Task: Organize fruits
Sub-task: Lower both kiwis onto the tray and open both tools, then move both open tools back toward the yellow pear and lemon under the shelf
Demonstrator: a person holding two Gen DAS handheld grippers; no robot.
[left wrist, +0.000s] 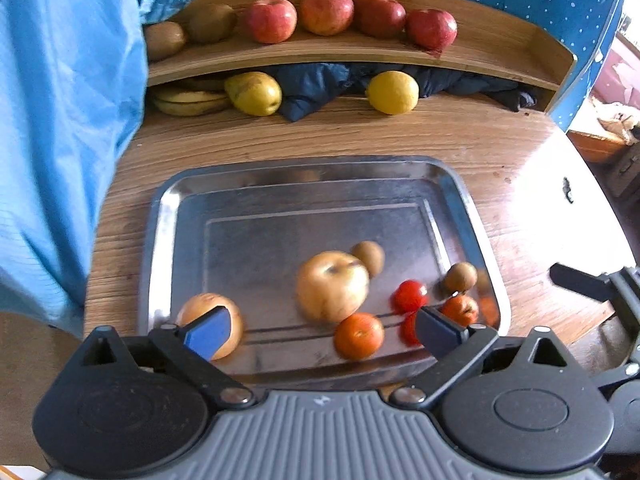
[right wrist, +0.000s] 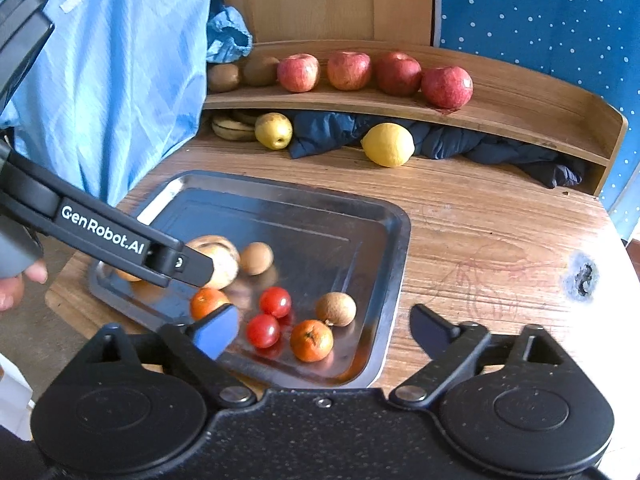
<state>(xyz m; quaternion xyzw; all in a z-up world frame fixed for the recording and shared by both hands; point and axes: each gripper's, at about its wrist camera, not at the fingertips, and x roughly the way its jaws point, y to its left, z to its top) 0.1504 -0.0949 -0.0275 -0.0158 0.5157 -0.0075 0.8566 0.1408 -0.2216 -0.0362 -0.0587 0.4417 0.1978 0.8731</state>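
Fruit sits loose in tray: apple mid-tray, tomatoes & oranges at its near edge. Left gripper & right gripper over that edge, fingers spread, empty.

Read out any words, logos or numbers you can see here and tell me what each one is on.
"GenRobot.AI": white lettering on the black arm of the left gripper, seen from the right wrist view.

A small pale mark on the grey ribbed body of the left gripper in its own view is too small to read.

No other text shows.
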